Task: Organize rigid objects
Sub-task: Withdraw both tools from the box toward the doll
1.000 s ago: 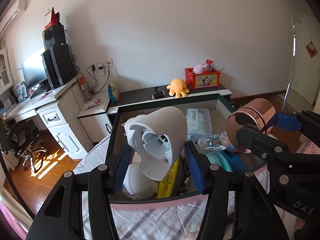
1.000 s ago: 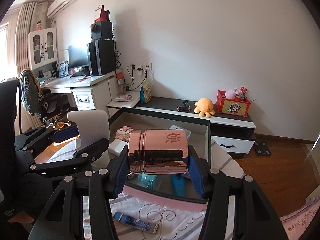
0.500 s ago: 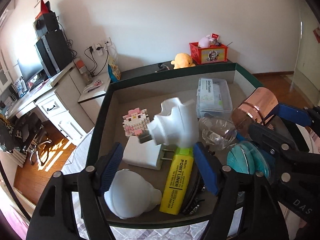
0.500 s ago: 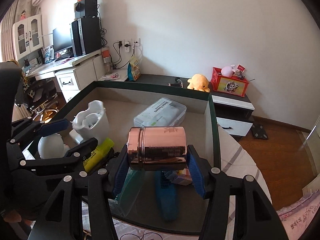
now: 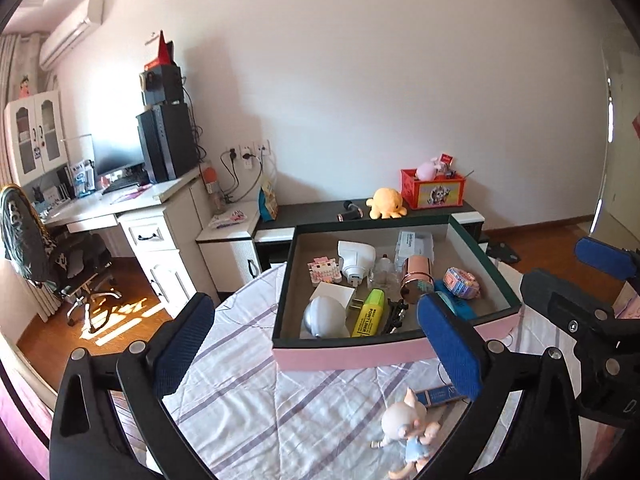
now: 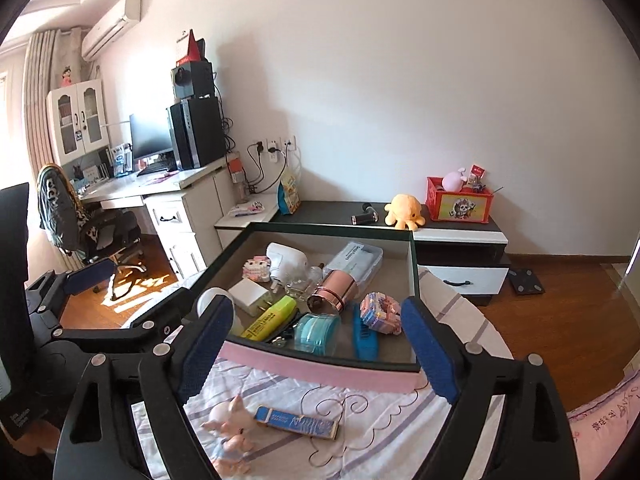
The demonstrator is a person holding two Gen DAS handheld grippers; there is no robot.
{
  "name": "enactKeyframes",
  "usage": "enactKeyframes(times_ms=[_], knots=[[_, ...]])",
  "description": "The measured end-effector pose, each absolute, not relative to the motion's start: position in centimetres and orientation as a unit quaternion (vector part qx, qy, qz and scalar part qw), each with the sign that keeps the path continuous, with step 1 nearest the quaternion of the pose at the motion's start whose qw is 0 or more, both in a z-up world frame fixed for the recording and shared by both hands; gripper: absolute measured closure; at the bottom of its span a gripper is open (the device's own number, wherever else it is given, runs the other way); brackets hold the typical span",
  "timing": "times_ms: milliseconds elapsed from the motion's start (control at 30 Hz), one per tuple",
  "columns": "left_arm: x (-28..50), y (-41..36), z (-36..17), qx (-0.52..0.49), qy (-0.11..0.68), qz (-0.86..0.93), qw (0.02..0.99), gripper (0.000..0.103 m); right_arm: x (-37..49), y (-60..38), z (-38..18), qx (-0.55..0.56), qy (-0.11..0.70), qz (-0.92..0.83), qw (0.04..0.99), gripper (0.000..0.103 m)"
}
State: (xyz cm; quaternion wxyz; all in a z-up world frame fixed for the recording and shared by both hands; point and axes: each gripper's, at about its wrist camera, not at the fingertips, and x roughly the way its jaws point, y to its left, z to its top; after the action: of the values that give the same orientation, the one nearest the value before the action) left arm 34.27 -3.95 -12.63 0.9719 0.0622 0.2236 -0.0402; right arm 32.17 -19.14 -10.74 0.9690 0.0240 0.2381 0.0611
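The white adapter (image 5: 356, 258) and copper canister (image 5: 416, 276) are now released into the box (image 5: 344, 354); both hand-held grippers, the left hand-held gripper (image 5: 320, 344) and the right hand-held gripper (image 6: 316, 348), have just been opened and are held empty; the figurine (image 6: 230, 428) and blue bar (image 6: 296, 420) are left outside.

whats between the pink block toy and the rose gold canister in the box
The white plug adapter and a clear glass bottle lie between the pink block toy and the rose gold canister, clearest in the right wrist view.

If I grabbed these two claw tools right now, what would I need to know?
Left gripper: open, empty, jaws just opened.
Right gripper: open, empty, jaws just opened too.
Done: the white plug adapter and copper canister now lie in the box, with the yellow highlighter and other bits.
Left: the pig figurine and the blue stick lie on the striped cloth, in front of the box.
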Motion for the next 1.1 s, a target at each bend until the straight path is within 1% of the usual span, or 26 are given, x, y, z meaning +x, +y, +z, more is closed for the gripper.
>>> enactKeyframes(times_ms=[67, 133, 333, 567, 867, 1100], knots=[[31.4, -3.5, -11.7, 0.060, 0.203, -0.029, 0.977, 0.000, 29.6, -18.6, -9.9, 0.019, 0.222, 0.059, 0.973, 0.011], [28.8, -3.0, -11.0, 0.053, 0.189, -0.026, 0.980, 0.000, 26.8, -18.3, -9.1, 0.023, 0.207, 0.053, 0.977, 0.000], [22.2, -1.7, -9.9, 0.031, 0.159, -0.017, 0.987, 0.000, 20.0, -17.4, -7.6, 0.020, 0.175, 0.051, 0.983, 0.000], [17.1, -1.4, -8.8, 0.029, 0.130, -0.005, 0.991, 0.000, 14.5, -16.9, -6.5, 0.016, 0.147, 0.042, 0.988, 0.000], [13.8, -1.3, -7.5, 0.032, 0.106, -0.001, 0.994, 0.000, 10.9, -16.4, -5.2, 0.012, 0.127, 0.039, 0.991, 0.000], [13.1, -1.3, -7.1, 0.033, 0.101, 0.000, 0.994, 0.000, 10.0, -16.4, -4.8, 0.009, 0.120, 0.038, 0.992, 0.000]])
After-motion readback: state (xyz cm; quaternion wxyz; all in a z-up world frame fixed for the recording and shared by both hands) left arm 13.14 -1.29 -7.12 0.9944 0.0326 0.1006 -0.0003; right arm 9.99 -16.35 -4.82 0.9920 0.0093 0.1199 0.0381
